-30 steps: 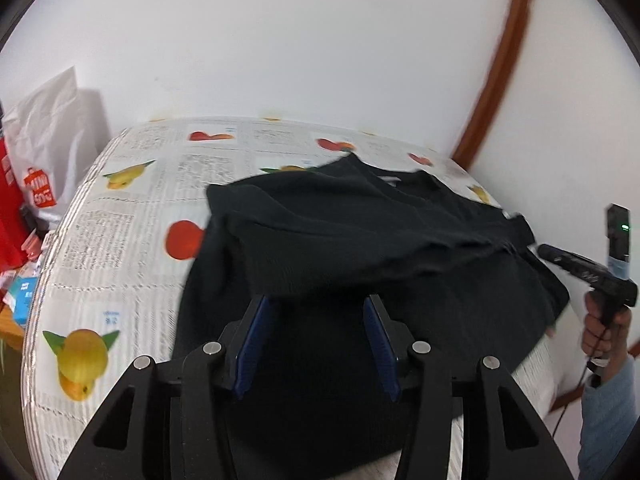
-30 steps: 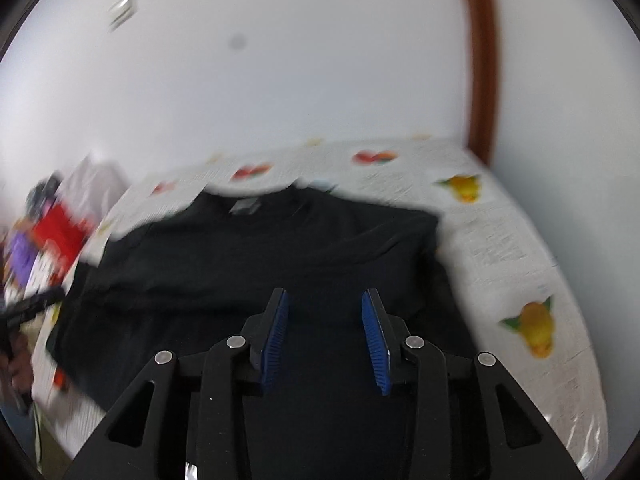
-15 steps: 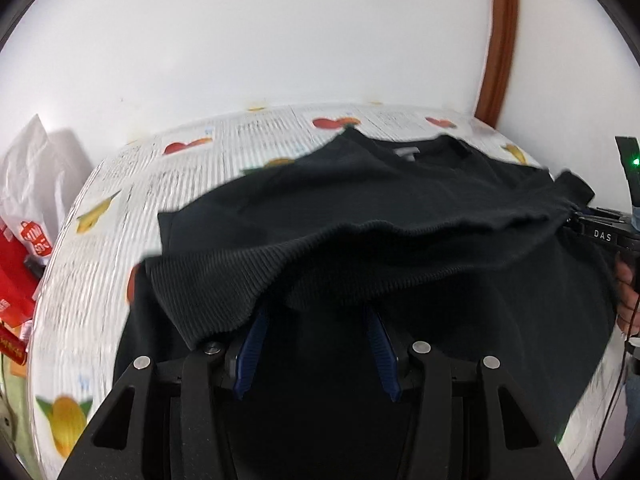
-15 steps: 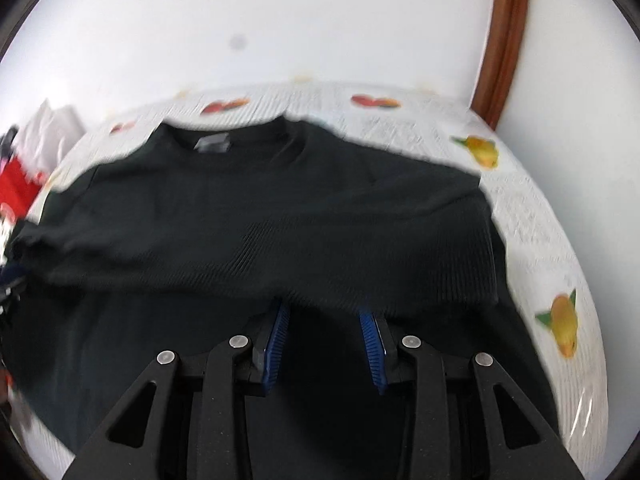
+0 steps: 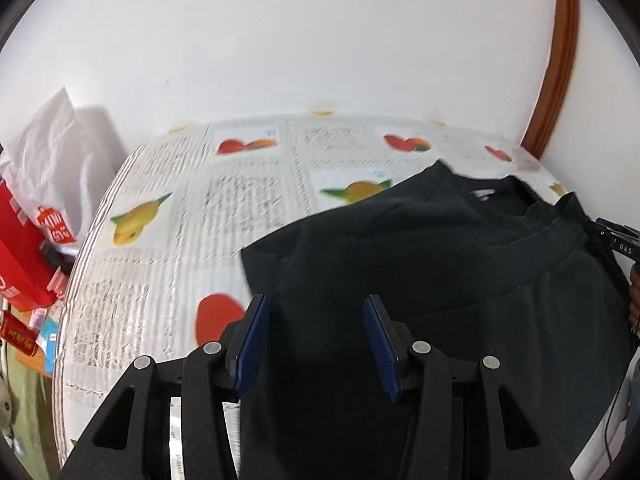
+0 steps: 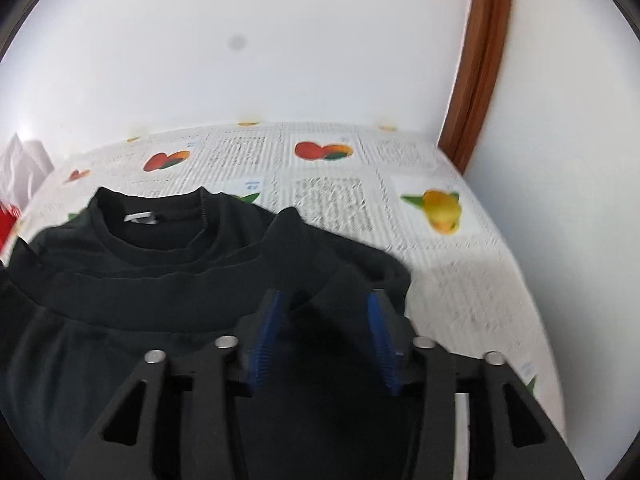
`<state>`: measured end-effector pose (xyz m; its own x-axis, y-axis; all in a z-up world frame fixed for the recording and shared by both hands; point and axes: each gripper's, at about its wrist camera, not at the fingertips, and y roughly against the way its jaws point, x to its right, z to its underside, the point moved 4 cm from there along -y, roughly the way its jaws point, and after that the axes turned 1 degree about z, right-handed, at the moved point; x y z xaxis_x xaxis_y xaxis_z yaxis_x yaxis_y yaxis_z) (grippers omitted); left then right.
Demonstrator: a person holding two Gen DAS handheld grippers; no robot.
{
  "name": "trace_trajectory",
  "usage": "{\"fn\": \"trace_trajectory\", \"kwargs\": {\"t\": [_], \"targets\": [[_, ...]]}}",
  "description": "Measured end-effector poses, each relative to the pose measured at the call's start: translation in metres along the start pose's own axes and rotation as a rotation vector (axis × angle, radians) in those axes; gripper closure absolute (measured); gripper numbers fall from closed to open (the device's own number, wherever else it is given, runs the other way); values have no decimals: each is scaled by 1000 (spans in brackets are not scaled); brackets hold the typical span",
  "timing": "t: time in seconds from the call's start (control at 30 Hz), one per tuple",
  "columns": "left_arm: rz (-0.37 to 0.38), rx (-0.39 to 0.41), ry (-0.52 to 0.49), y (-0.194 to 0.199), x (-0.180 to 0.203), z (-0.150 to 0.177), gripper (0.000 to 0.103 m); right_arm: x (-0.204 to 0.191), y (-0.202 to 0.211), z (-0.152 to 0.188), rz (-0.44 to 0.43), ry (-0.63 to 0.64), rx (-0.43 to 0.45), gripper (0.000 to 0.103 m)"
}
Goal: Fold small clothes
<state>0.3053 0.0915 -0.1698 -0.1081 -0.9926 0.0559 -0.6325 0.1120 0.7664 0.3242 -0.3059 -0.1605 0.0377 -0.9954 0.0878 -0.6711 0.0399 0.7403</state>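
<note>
Nearest in the left wrist view, the left gripper [image 5: 314,340] is hanging over the near part of the black shirt [image 5: 460,280], its blue pads [image 5: 252,344] standing apart with dark cloth lying in the gap; whether the pads are pressing on any of it cannot be told from this view. In the right wrist view the right gripper [image 6: 324,336] is pointing down at the same garment, and its jaws have just been opening: they are standing apart now, with a raised peak of the shirt's cloth sitting between the blue pads [image 6: 266,336] and not visibly pinched.

The black shirt [image 6: 168,280] is lying on the bed, doubled over so that its ribbed bottom hem is running in a band across the chest, just short of the round neckline. A small white label [image 6: 140,217] is showing inside the collar. One corner of the cloth is sticking up beside the neckline in the right wrist view.

Beyond and around the shirt, the bedsheet [image 5: 248,200] is spreading out, white with blocks of printed text and pictures of fruit in red, orange and yellow. At the right edge of the left wrist view, part of the other gripper's black body and a person's fingers [image 5: 634,300] are showing, touching the shirt's edge.

Off the bed's left side a red box [image 5: 20,256] and a white plastic bag [image 5: 52,160] are sitting. Farthest back, the white wall [image 6: 280,40] is rising behind the bed, with a brown wooden frame [image 6: 480,60] running up it at the right
</note>
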Motion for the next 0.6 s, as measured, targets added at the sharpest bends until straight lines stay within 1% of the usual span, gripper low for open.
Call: {"fn": "trace_trajectory", "kwargs": {"t": [0.1, 0.17, 0.2, 0.23, 0.27, 0.3, 0.33, 0.4, 0.47, 0.5, 0.53, 0.57, 0.6], "targets": [[49, -12, 10, -3, -1, 5, 58, 1, -19, -3, -17, 2, -35, 52], [43, 2, 5, -4, 3, 5, 64, 3, -29, -7, -39, -21, -48, 54], [28, 7, -1, -5, 4, 4, 71, 3, -32, -9, -49, -36, -51, 63], [22, 7, -2, -6, 5, 4, 82, 4, -34, -10, -51, -44, -55, 72], [19, 7, 3, -7, 5, 3, 89, 4, -35, -10, -64, -40, -58, 75], [33, 16, 16, -5, 5, 3, 92, 3, -34, -10, -82, -38, -48, 84], [40, 35, 23, -2, 5, 1, 93, 5, -28, -10, -98, -44, -25, 87], [51, 86, 32, 9, 5, -2, 93, 12, -8, -13, -136, -64, 40, 89], [67, 105, 35, 12, 7, -5, 93, 28, 22, -15, -191, -123, 141, 89], [65, 99, 27, 10, 9, -6, 93, 35, 29, -16, -201, -146, 166, 89], [64, 92, 21, 8, 9, -7, 93, 39, 30, -16, -197, -159, 170, 89], [65, 84, 16, 2, 11, -7, 92, 40, 27, -16, -179, -156, 153, 89], [58, 71, 14, -3, 12, -6, 92, 39, 15, -14, -147, -149, 112, 89]]}}
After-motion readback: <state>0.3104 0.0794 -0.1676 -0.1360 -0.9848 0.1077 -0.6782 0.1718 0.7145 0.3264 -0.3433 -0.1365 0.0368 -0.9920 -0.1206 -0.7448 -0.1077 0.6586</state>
